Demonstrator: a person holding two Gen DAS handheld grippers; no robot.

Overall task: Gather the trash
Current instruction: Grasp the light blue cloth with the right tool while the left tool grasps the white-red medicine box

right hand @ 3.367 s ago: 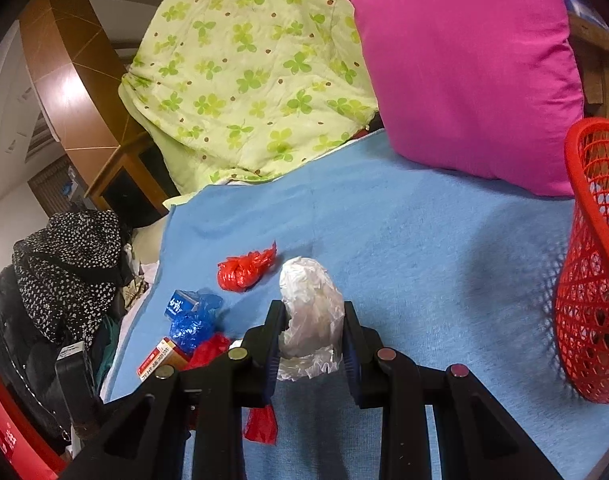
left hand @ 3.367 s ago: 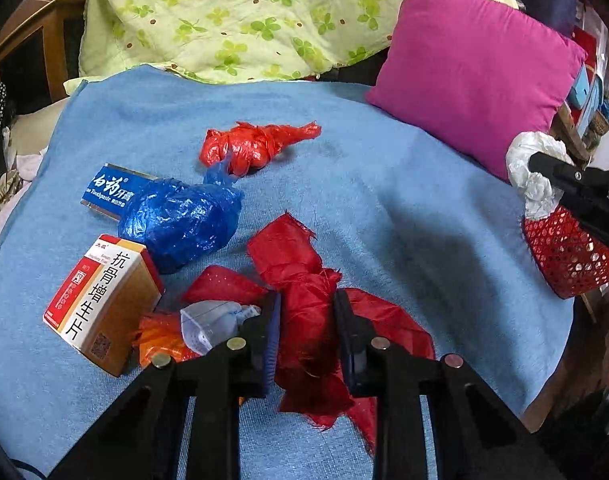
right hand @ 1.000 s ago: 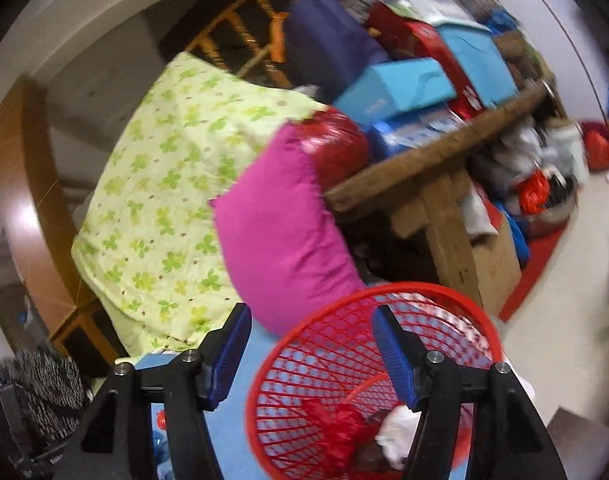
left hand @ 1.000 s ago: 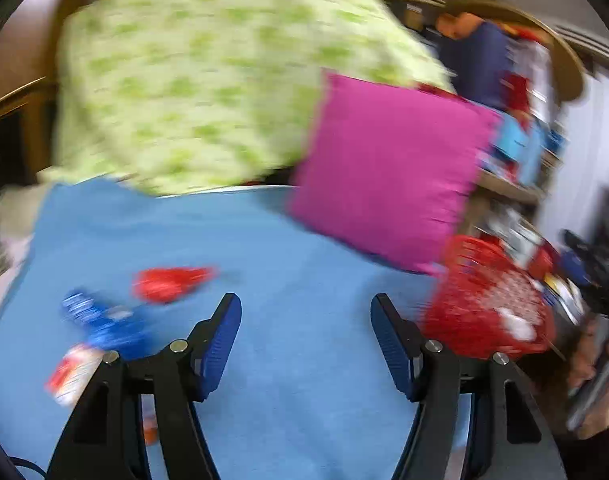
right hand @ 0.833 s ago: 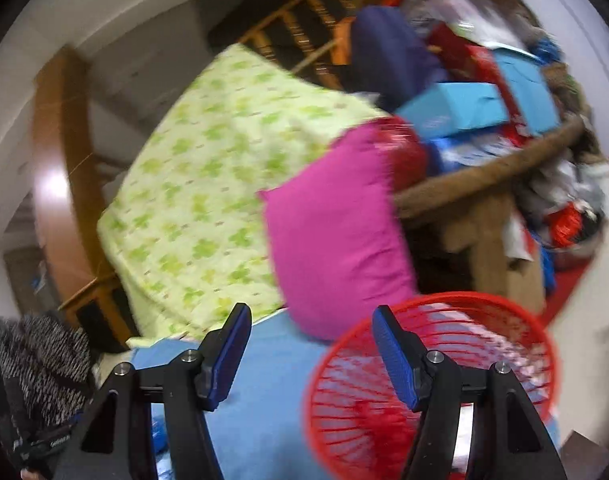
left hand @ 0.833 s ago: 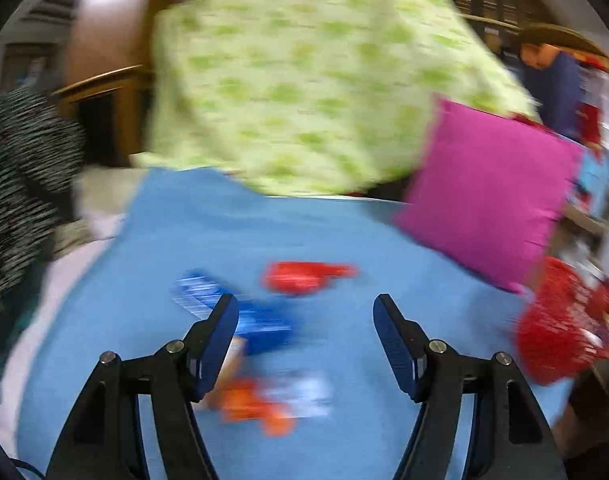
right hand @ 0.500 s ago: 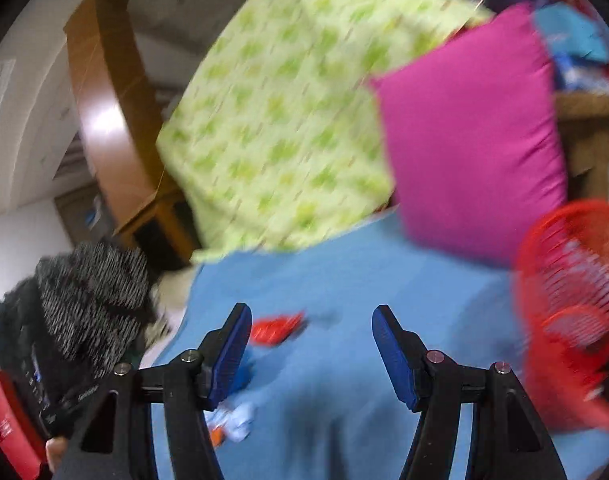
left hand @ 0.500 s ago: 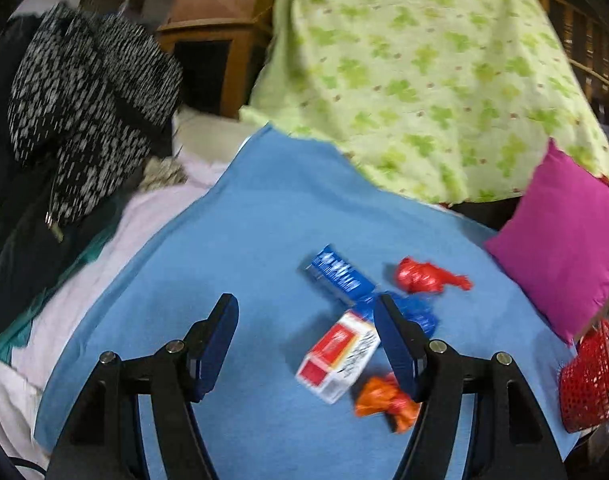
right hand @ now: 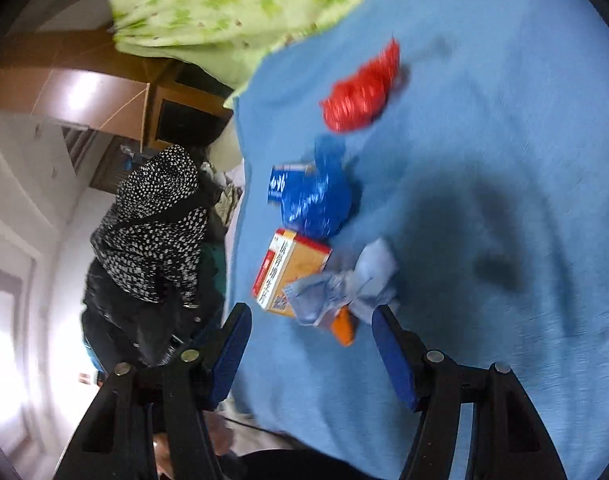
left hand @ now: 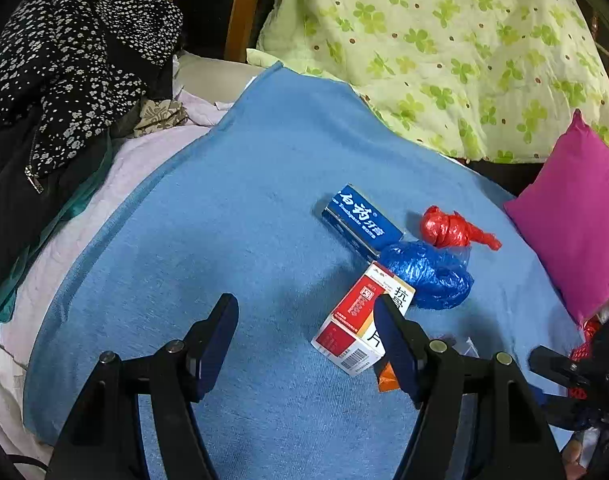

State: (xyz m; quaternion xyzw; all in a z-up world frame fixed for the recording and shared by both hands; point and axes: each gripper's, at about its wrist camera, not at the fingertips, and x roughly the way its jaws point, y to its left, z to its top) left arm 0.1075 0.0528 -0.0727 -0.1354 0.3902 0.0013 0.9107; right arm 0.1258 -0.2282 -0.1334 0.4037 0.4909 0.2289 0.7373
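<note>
Trash (left hand: pixel 424 272) loose on blue blanket (left hand: pixel 224 220); left gripper (left hand: pixel 306 334), right gripper (right hand: pixel 310 338) jaws spread, empty.

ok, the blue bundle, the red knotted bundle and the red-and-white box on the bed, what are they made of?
Blue bundle: thin plastic film by the look, glossy, crinkled with highlights. Red knotted bundle: likely the same film, shiny, twisted into a knot. Red-and-white box: apparently printed cardboard, flat faces, sharp folded edges, a barcode; smooth, slightly satin. All lie on a blue blanket, matte, probably knit or fleece.
</note>
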